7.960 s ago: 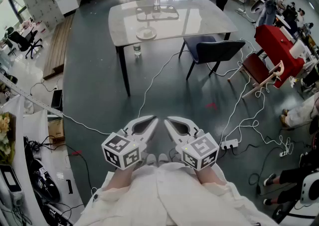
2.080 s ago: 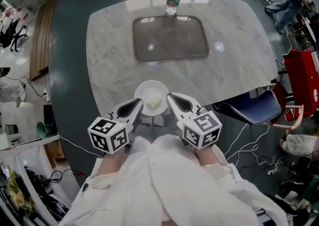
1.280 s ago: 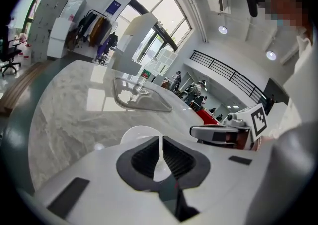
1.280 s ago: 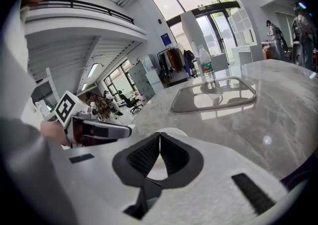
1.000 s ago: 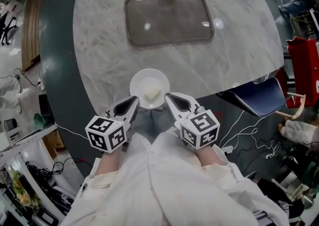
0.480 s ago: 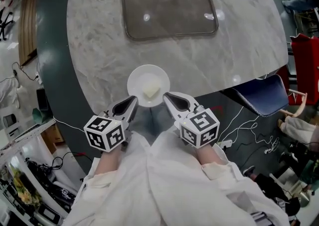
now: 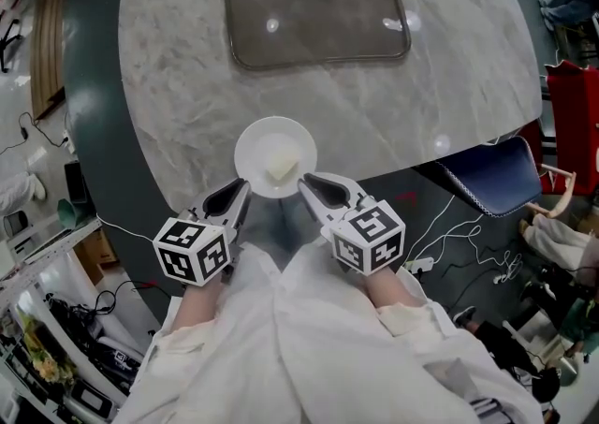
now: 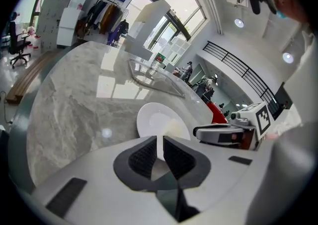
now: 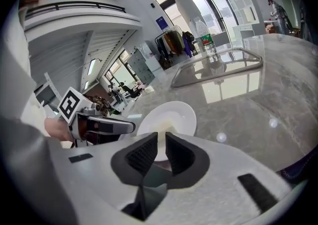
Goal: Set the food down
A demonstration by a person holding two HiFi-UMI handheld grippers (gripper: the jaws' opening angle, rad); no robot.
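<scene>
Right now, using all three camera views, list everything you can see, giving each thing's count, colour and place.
table: one, grey-white marble, fills the upper head view.
tray: one, dark grey, on the far half of the table.
bottle: one, clear with a green label, just beyond the tray.
plate: one, white, at the table's near edge.
food: one pale piece, on the plate.
chair: one, dark blue, at the table's right side.
left claw: one, white with black pads, shut on the plate's near rim.
right claw: one, same colours, shut on the plate's near rim.
sleeves: two, white, bottom of the head view.
</scene>
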